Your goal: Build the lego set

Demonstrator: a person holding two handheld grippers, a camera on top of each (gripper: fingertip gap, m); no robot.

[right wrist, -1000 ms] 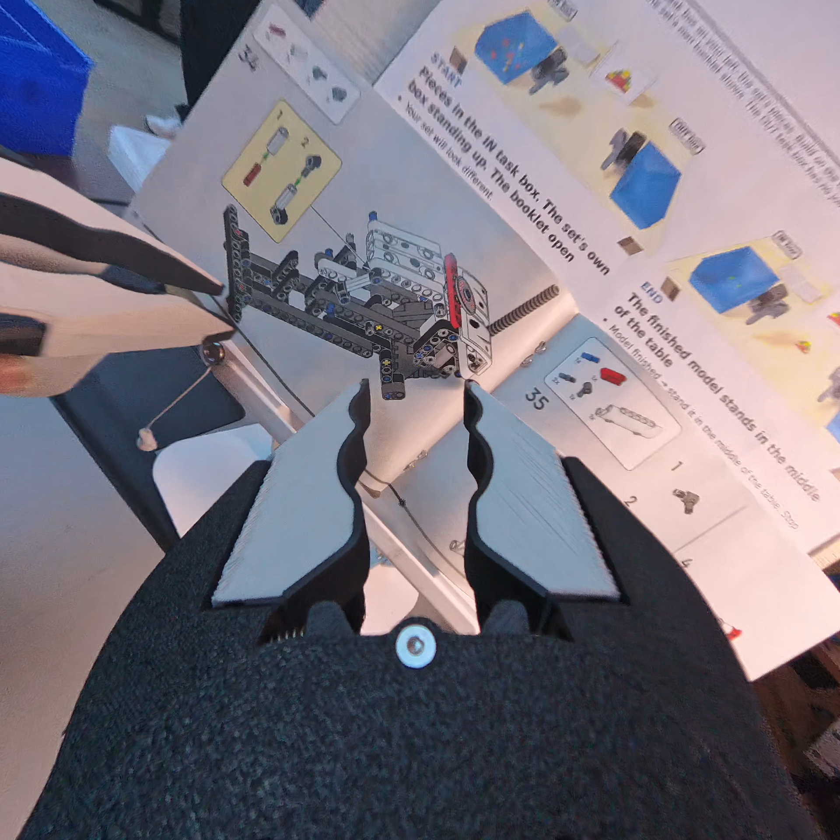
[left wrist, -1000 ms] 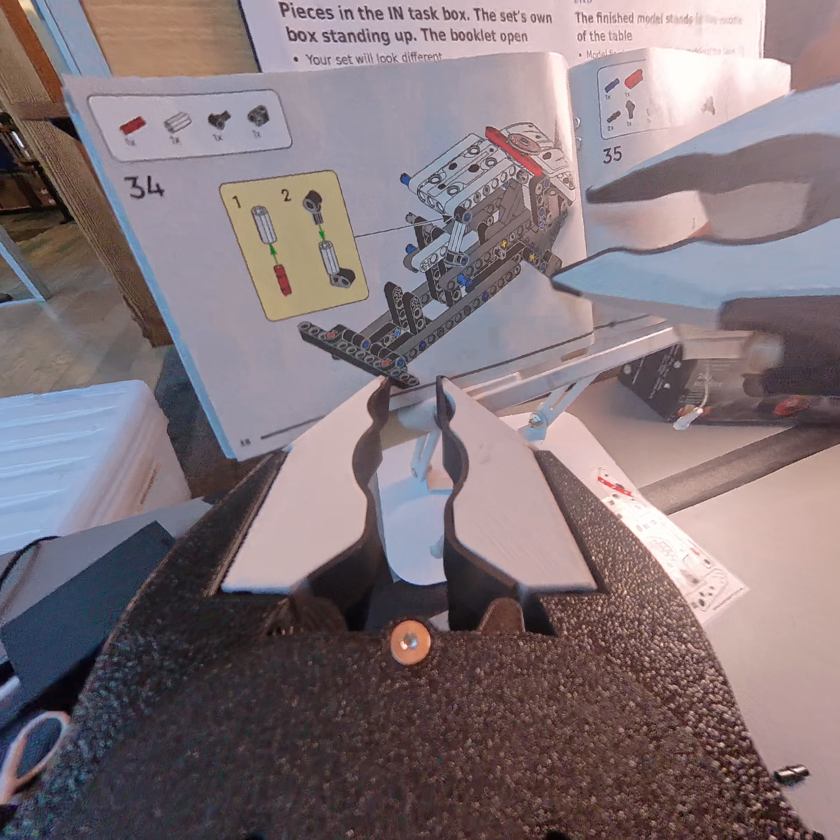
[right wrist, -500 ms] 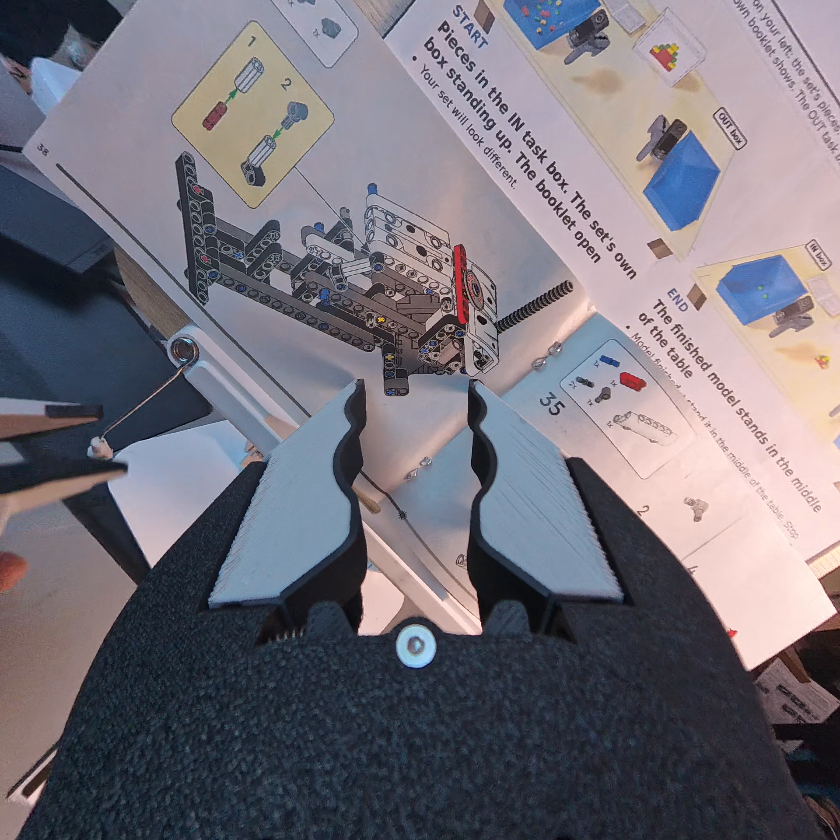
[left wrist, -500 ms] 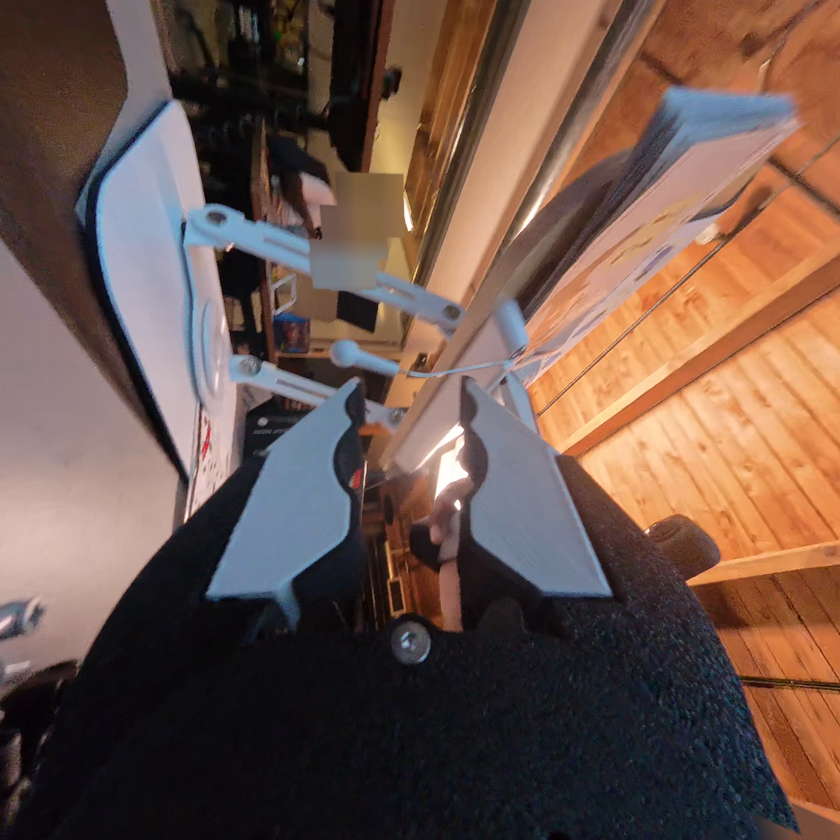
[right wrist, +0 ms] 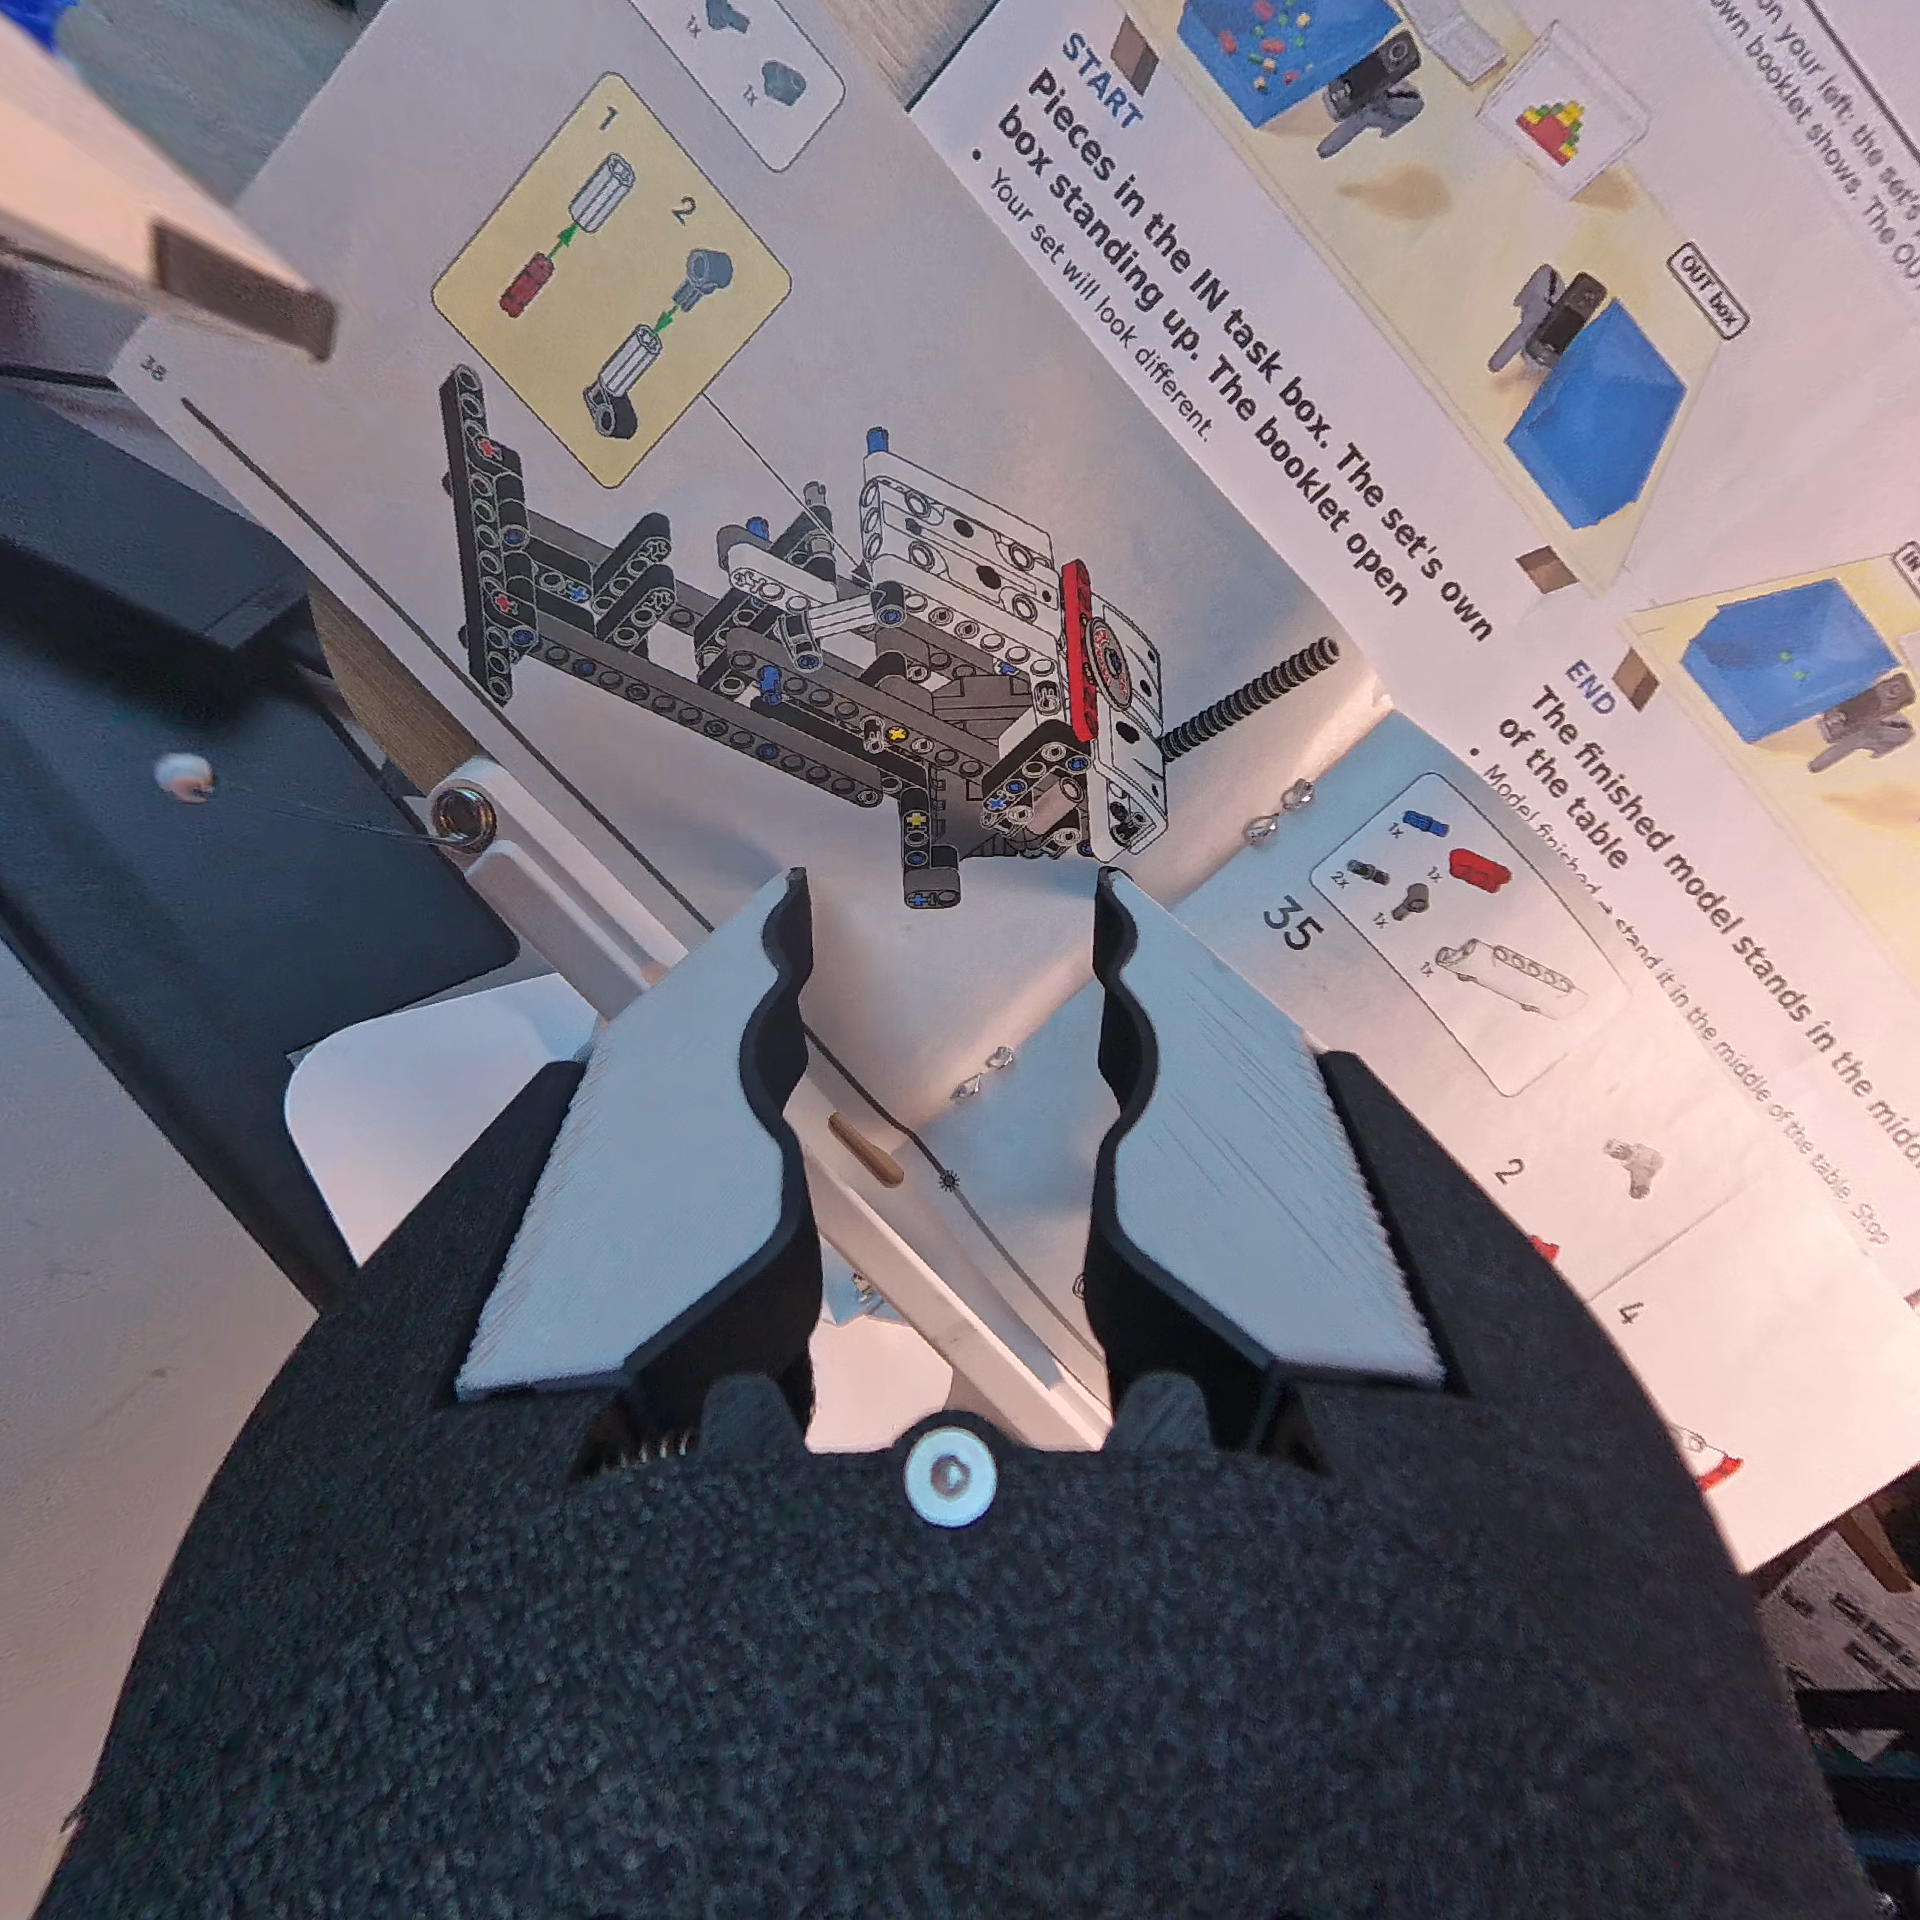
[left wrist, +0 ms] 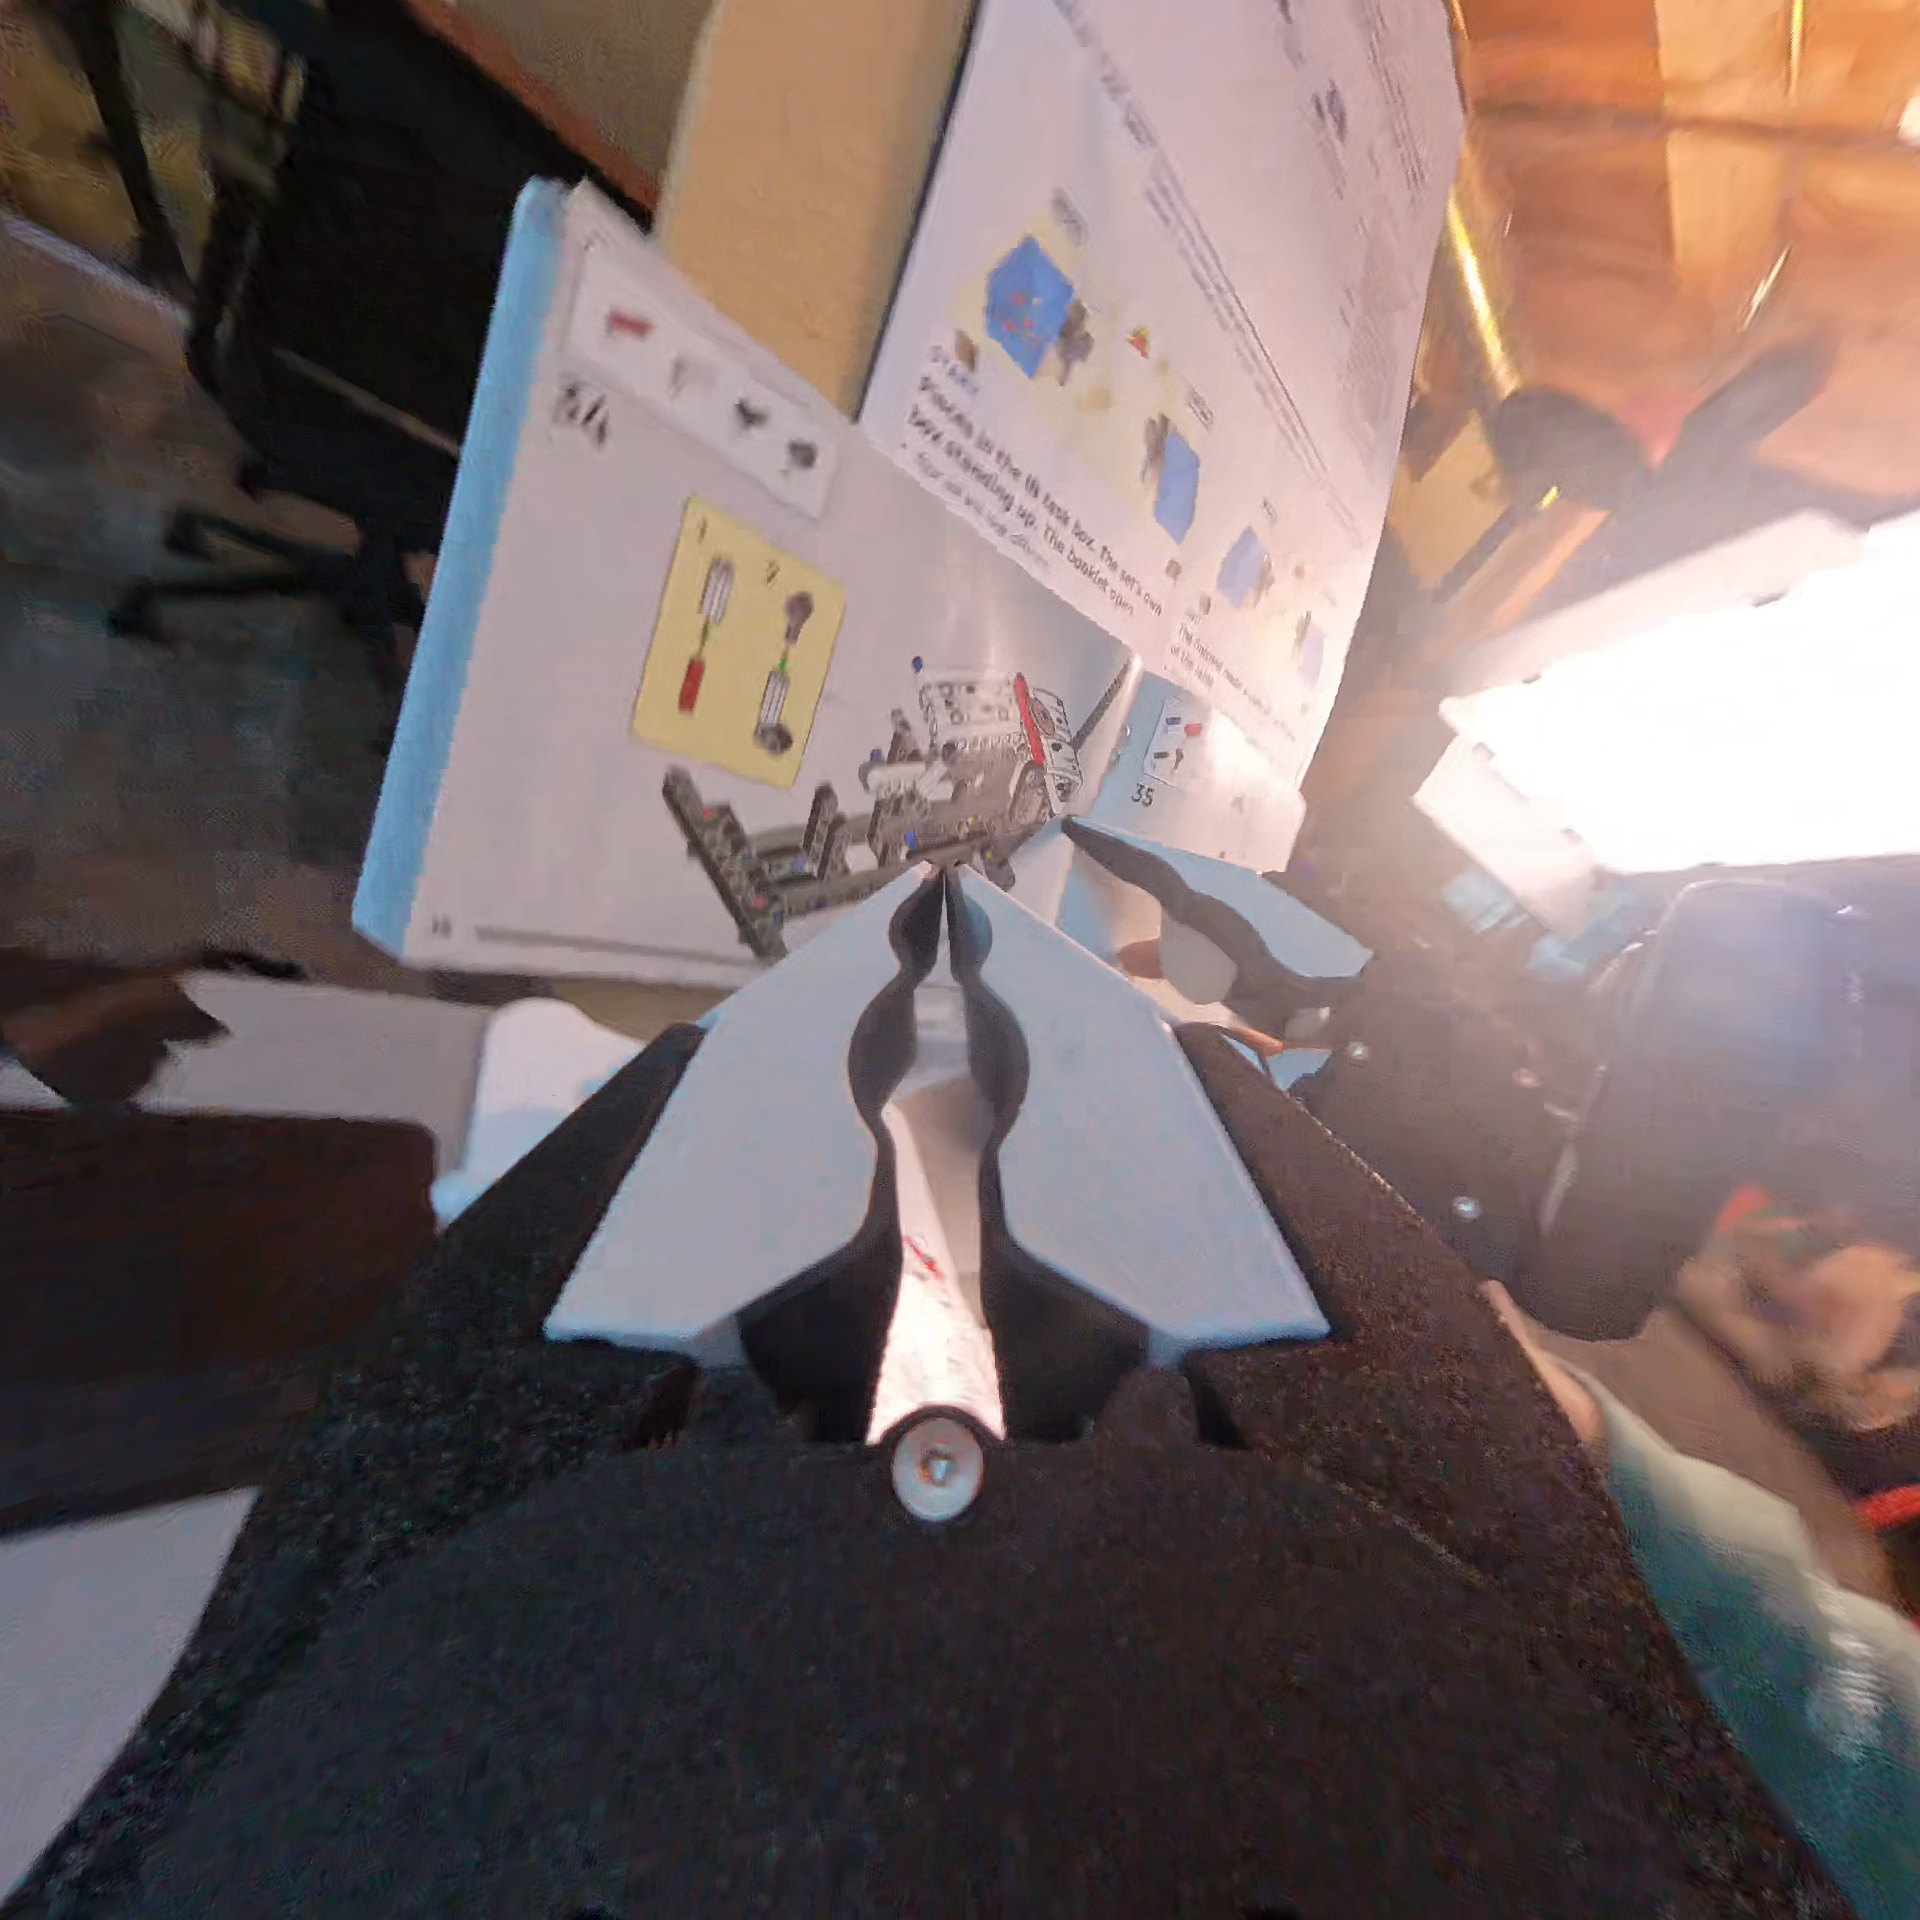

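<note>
I face the open booklet (right wrist: 727, 644) propped far on its stand, left gripper (left wrist: 943, 891) pinched closed and empty, right gripper (right wrist: 945, 883) spread wide and empty; thin floppy pages, so I'd pinch an outer edge.

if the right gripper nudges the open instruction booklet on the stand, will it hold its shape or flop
The instruction booklet is thin paper with curving pages, so it would likely flex. It leans on a white stand, so a push could slide or tip it. The open right gripper would probably find it light.
</note>
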